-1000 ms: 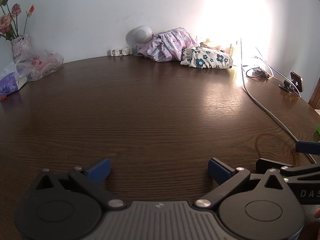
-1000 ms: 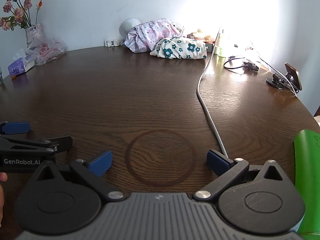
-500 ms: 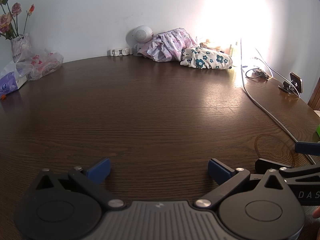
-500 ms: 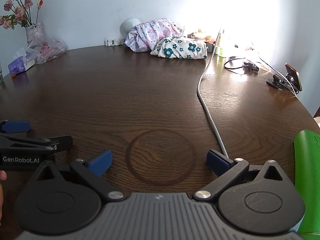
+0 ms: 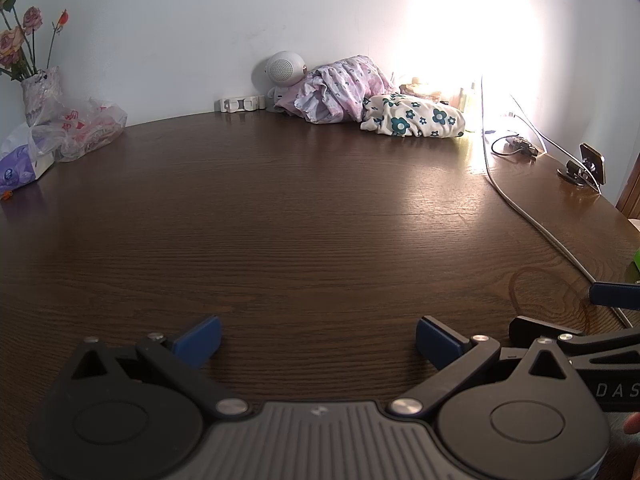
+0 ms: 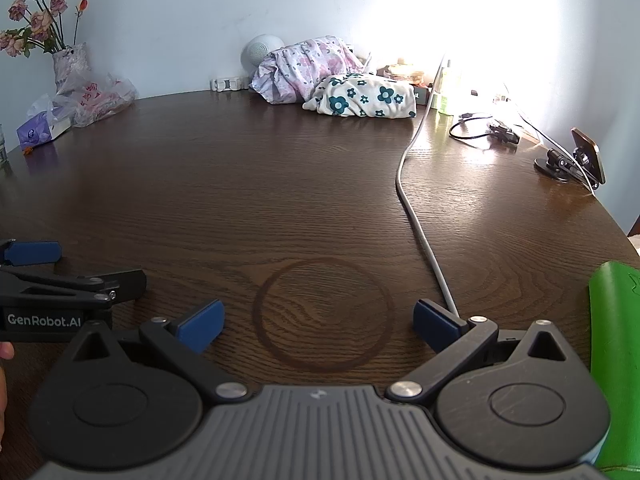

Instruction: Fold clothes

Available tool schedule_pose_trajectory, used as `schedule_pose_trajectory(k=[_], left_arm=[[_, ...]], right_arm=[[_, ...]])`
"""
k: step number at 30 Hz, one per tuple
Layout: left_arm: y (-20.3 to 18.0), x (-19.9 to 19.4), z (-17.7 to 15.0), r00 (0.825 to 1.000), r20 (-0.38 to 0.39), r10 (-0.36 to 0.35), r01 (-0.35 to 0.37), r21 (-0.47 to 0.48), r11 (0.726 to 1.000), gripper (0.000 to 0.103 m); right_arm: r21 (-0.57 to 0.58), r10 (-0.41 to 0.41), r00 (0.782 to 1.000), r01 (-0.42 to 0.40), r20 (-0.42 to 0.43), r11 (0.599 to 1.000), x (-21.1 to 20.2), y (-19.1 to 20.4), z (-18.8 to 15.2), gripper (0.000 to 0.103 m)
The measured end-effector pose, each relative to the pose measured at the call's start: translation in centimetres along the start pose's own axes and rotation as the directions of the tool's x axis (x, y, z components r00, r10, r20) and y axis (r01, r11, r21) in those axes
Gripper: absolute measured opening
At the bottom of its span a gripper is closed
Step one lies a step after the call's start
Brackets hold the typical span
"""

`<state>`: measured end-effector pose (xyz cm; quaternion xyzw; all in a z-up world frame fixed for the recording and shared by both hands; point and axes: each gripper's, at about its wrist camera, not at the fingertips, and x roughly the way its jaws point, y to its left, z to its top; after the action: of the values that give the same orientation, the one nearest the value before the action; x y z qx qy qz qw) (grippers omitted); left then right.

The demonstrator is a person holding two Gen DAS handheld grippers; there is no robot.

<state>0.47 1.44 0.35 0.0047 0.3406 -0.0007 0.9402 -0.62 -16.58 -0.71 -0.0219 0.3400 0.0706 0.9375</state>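
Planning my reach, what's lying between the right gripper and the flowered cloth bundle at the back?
In the right wrist view, only bare table separates the right gripper from the flowered bundle; the grey cable runs alongside.

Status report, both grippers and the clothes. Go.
Left gripper open, empty. Right gripper open, empty. Pink floral garment and flower-print garment bundled at far wall, untouched. Grey cable crosses table toward them.

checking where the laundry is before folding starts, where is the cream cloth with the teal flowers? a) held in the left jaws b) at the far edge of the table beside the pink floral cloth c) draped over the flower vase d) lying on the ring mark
b: the cream cloth with teal flowers lies bunched at the far edge of the table, against the pink floral cloth; both sets of jaws stand open and empty.
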Motion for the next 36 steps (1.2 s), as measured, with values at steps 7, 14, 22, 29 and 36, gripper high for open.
schedule_pose_trajectory(k=[7, 14, 22, 29, 36], left_arm=[[-0.04, -0.04, 0.02, 1.0, 0.0, 0.001, -0.001, -0.001, 1.0, 0.103], [0.0, -0.04, 0.03, 1.0, 0.0, 0.001, -0.001, -0.002, 1.0, 0.103], [0.05, -0.03, 0.08, 1.0, 0.0, 0.001, -0.001, 0.0, 1.0, 0.103], [0.03, -0.07, 0.11, 1.0, -0.001, 0.001, -0.001, 0.0, 1.0, 0.103], [0.01, -0.07, 0.11, 1.0, -0.001, 0.001, -0.001, 0.0, 1.0, 0.103]], right_arm=[[0.001, 0.0, 1.0, 0.0, 0.0, 1.0, -0.01, -0.02, -0.01, 0.102], [0.001, 0.001, 1.0, -0.001, 0.0, 1.0, 0.01, -0.05, 0.01, 0.102], [0.006, 0.0, 1.0, 0.0, 0.0, 1.0, 0.04, -0.1, -0.05, 0.102], [0.012, -0.005, 1.0, 0.005, 0.0, 1.0, -0.04, -0.05, -0.12, 0.102], [0.013, -0.006, 1.0, 0.006, 0.0, 1.0, -0.06, -0.02, -0.08, 0.102]])
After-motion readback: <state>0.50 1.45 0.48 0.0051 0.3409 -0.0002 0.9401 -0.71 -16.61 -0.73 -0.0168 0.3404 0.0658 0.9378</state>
